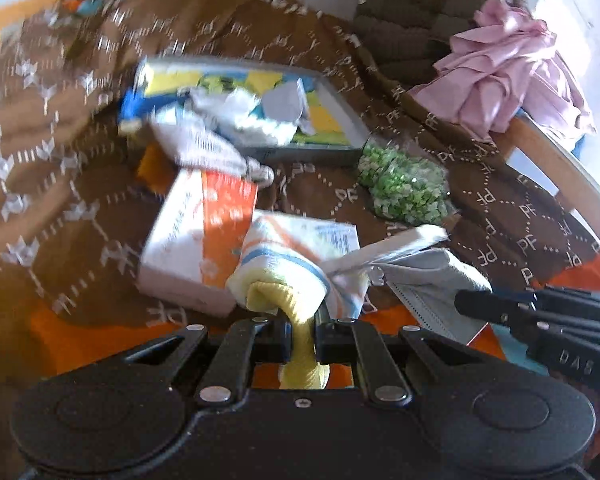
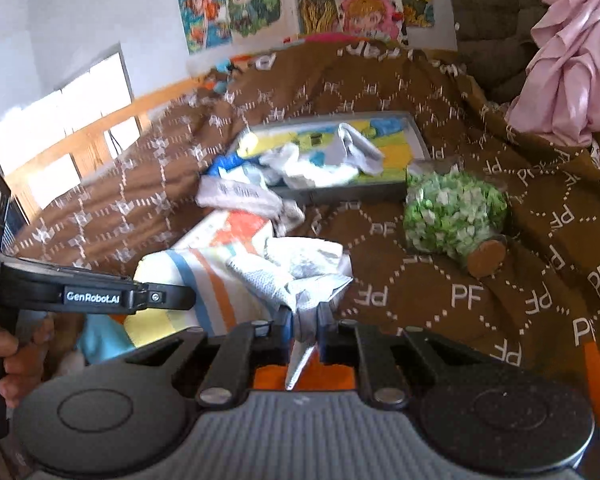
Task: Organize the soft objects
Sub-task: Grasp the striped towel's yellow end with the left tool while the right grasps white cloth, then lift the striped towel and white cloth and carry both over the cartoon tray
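Holding soft things up over the bed, my left claw pinches a yellow sock and my right claw pinches a grey cloth, so both can go to the tray.

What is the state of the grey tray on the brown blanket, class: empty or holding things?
Holding things. The grey tray contains crumpled white and grey cloths lying over yellow and blue pieces; one cloth spills over its left end.
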Tool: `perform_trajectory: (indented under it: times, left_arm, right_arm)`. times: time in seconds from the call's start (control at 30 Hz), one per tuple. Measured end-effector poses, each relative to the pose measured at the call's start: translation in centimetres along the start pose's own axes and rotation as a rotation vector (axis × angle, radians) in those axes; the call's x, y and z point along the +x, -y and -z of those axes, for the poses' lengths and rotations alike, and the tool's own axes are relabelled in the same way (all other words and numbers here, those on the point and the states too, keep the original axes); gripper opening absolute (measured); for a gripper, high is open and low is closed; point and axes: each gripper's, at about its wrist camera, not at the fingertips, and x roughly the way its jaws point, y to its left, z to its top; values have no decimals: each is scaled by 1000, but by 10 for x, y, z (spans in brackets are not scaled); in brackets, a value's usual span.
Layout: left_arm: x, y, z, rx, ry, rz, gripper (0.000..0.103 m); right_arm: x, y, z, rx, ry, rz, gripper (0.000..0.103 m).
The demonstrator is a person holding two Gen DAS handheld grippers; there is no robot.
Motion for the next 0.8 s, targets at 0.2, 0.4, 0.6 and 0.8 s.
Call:
perform_trajectory:
  times: [0.2, 0.4, 0.6, 0.8]
  left_arm:
    - [-27, 0, -25, 72, 1, -27, 10]
    - [-51, 1, -45, 161, 8, -80, 10]
    - [-72, 8, -61, 217, 54, -77, 10]
    - [-79, 19, -85, 219, 137, -63, 10]
  right_arm:
    - [-19, -6, -4, -39, 144, -15, 13]
    - [-25, -13, -6, -76, 208, -28, 13]
    - [-31, -11, -8, -67, 260, -46, 13]
    - [-25, -11, -32, -134, 322, -1, 13]
